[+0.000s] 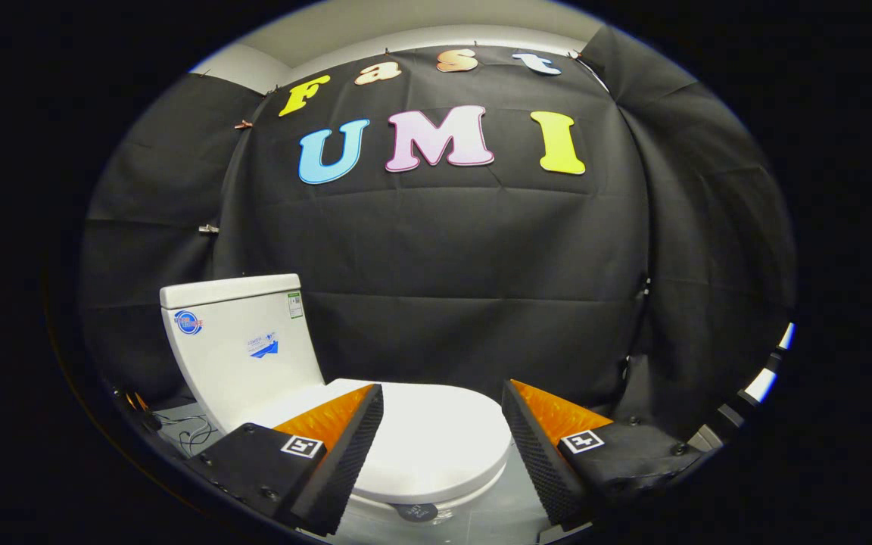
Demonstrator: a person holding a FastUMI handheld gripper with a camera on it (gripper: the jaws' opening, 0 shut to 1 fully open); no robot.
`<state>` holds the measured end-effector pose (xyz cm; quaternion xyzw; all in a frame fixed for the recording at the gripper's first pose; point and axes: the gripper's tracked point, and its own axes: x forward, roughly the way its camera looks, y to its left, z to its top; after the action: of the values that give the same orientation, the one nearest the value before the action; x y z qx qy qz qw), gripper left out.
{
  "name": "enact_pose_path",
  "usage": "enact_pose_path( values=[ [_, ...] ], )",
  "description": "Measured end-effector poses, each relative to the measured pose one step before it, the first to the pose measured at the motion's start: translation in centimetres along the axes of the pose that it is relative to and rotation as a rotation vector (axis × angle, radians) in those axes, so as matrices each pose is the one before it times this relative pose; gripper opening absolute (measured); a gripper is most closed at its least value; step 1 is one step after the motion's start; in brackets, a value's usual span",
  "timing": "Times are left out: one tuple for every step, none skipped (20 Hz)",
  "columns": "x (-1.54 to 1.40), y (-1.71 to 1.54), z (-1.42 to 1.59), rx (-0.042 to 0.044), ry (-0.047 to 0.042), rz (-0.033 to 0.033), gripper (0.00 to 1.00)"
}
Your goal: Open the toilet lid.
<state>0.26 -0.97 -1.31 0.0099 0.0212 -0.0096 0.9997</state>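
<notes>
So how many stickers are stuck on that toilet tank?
3 on the tank: a round blue sticker near its back edge, a blue-and-white one mid-face, a green label by the lid side. Others may be hidden. The gripper is open.

Black cloth [481,250] is hanging as the booth's wall. Thin cables [190,433] are lying on the floor [179,416] beside the tank's base.

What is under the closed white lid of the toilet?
The lid lies flat and shut. Under its front edge a white rim and a dark round spot show. The inside of the bowl is covered. The open claw has the lid between its fingers, not gripping.
</notes>
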Motion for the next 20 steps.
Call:
enact_pose_path(
  values=[
    [-0.008,0.031,-0.035,0.00000,0.00270,0.00117,0.98],
    [0.042,-0.002,-0.158,-0.00124,0.00282,0.00056,0.98],
    [0.027,0.055,-0.186,-0.00078,0.00622,0.00075,0.98],
    [0.039,0.020,-0.357,-0.00023,0.01064,0.00153,0.98],
    [0.079,-0.023,-0.538,-0.00297,0.01659,-0.00088,0.98],
    [0.156,0.028,-0.561,-0.00108,0.01888,0.00185,0.98],
    [0.015,-0.008,-0.520,-0.00008,0.01811,0.00153,0.98],
    [0.056,-0.122,-0.435,-0.00080,0.01454,-0.00421,0.98],
    [-0.019,-0.110,-0.307,-0.00046,0.00996,-0.00062,0.98],
    [0.056,-0.106,-0.208,-0.00206,0.00621,-0.00184,0.98],
    [0.000,-0.049,-0.173,-0.00128,0.00642,-0.00065,0.98],
    [0.090,-0.134,-0.211,0.00012,0.00703,-0.00165,0.98],
    [0.014,-0.107,-0.380,0.00054,0.01102,0.00022,0.98],
    [-0.008,0.031,-0.396,0.00018,0.01096,0.00010,0.98],
    [0.163,-0.079,-0.432,-0.00185,0.01387,-0.00084,0.98],
    [0.039,-0.042,-0.425,-0.00035,0.01394,0.00187,0.98],
    [0.059,-0.007,-0.531,0.00234,0.01494,0.00429,0.98],
    [0.062,-0.093,-0.483,0.00239,0.01409,-0.00051,0.98],
    [0.038,-0.055,-0.463,0.00573,0.01529,0.00369,0.98],
    [0.071,0.003,-0.542,0.00820,0.02076,0.00498,0.98]
  ],
)
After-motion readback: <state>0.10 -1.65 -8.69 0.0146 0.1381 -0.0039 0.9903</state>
